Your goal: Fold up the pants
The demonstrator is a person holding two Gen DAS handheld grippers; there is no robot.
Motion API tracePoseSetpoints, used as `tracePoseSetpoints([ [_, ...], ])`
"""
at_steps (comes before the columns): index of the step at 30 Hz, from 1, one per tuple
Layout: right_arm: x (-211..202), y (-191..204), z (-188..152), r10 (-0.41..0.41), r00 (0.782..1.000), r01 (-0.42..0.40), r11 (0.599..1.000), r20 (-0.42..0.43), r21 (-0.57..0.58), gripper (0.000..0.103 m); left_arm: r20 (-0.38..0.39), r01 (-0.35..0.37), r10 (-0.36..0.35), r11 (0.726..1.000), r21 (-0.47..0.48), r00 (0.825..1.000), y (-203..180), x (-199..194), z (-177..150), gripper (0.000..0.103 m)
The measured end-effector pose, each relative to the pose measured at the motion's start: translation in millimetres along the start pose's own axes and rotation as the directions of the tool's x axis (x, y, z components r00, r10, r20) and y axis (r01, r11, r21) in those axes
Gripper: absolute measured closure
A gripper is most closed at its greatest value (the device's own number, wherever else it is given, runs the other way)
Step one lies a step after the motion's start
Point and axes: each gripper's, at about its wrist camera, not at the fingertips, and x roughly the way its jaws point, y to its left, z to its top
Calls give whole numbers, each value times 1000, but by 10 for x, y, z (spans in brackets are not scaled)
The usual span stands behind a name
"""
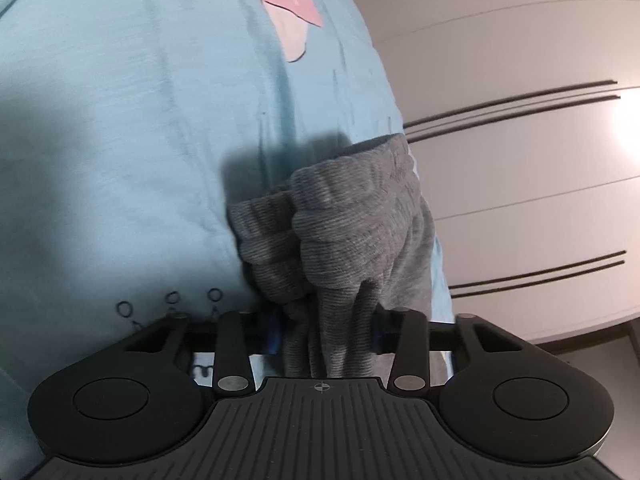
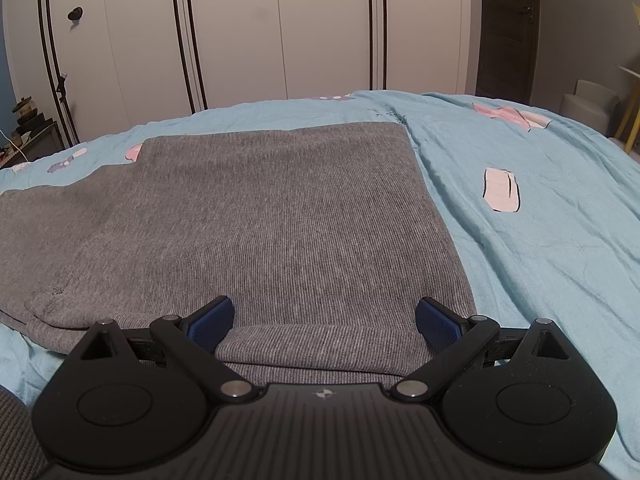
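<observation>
The grey ribbed pants [image 2: 280,220] lie spread flat on the light blue bedsheet [image 2: 540,240] in the right wrist view. My right gripper [image 2: 324,320] is open, its blue pads either side of the pants' near folded edge, low over the cloth. In the left wrist view my left gripper [image 1: 324,336] is shut on a bunched grey end of the pants [image 1: 352,224], which looks lifted off the sheet [image 1: 140,140] and casts a shadow on it.
White wardrobe doors [image 2: 280,32] with dark trim stand behind the bed. A dark door [image 2: 508,28] and a pale stool [image 2: 588,104] are at the far right. The sheet has pink and white printed patches [image 2: 502,190].
</observation>
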Motion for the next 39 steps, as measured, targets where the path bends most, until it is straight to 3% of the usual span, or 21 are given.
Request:
tracePoseSetpoints([
  [5, 1, 11, -1, -3, 1000, 3, 1000, -1, -3, 5, 45, 13, -16, 998, 56, 999, -96, -60, -70, 73],
  [13, -2, 14, 9, -8, 1000, 8, 1000, -3, -8, 5, 110, 41, -59, 987, 154, 992, -372, -211, -170, 76],
  [22, -88, 16, 105, -65, 998, 65, 997, 3, -30, 5, 132, 68, -114, 948, 312, 985, -931, -392, -334, 80],
  [27, -208, -223, 186, -83, 996, 79, 989, 25, 121, 5, 113, 76, -140, 893, 444, 984, -1524, -424, -584, 82],
  [31, -363, -492, 248, -84, 994, 63, 962, 69, 265, 5, 63, 92, -152, 827, 555, 986, -2069, -328, -982, 84],
  [35, -474, -721, 239, -80, 992, 39, 927, 94, 373, 5, -16, 127, -155, 737, 664, 988, -2476, -135, -1487, 85],
  [39, -475, -861, 181, -62, 995, 21, 895, 77, 445, 5, -103, 162, -125, 705, 691, 987, -2608, 119, -1847, 86],
])
